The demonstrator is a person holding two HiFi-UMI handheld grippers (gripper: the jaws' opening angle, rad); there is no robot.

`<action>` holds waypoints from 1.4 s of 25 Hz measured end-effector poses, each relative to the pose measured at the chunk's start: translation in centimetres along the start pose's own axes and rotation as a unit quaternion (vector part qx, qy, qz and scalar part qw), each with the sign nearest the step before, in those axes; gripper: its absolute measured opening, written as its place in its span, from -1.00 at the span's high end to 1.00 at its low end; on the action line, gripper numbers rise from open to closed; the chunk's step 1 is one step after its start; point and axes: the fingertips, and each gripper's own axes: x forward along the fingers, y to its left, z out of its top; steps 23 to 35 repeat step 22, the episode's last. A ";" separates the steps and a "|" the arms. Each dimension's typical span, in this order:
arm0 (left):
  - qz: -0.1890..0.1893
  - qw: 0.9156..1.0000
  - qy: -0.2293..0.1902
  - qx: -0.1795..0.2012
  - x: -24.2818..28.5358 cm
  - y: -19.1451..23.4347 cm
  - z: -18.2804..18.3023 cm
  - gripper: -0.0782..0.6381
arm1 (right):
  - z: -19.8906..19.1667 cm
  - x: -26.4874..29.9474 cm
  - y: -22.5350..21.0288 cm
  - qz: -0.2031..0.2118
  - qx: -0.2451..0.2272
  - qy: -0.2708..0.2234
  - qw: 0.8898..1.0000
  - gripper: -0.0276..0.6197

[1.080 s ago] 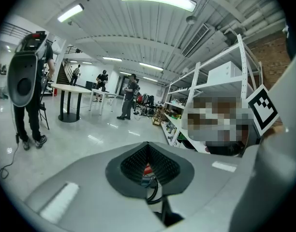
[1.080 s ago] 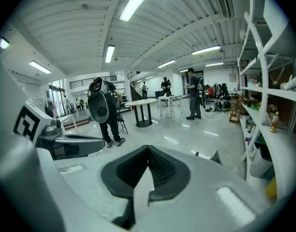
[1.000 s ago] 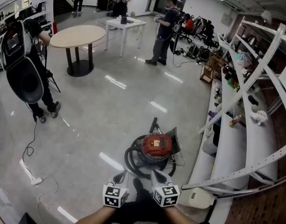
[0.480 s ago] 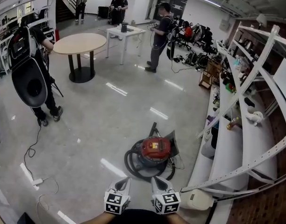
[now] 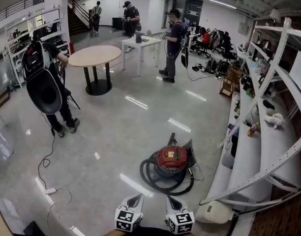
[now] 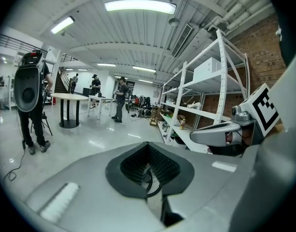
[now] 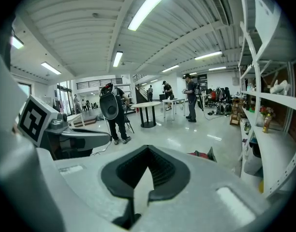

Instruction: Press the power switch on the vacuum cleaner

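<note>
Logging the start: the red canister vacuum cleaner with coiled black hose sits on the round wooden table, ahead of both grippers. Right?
No. In the head view the red canister vacuum cleaner with coiled black hose sits on the glossy grey floor, ahead of the left gripper and right gripper.

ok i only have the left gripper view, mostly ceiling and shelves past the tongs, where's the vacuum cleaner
Observer: The head view shows the red vacuum cleaner on the floor ahead, slightly right of the left gripper.
Operator: are we touching it yet
Observer: No. A stretch of floor lies between it and both the left gripper and the right gripper.
Operator: anything in the way
Observer: Its black hose lies coiled round the vacuum's near and left sides.
</note>
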 end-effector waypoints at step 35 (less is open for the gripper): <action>0.035 0.999 -0.030 0.010 -8.8 -6.4 -3.3 0.74 | -2.9 -9.5 2.9 0.035 -0.014 -0.046 0.998 0.94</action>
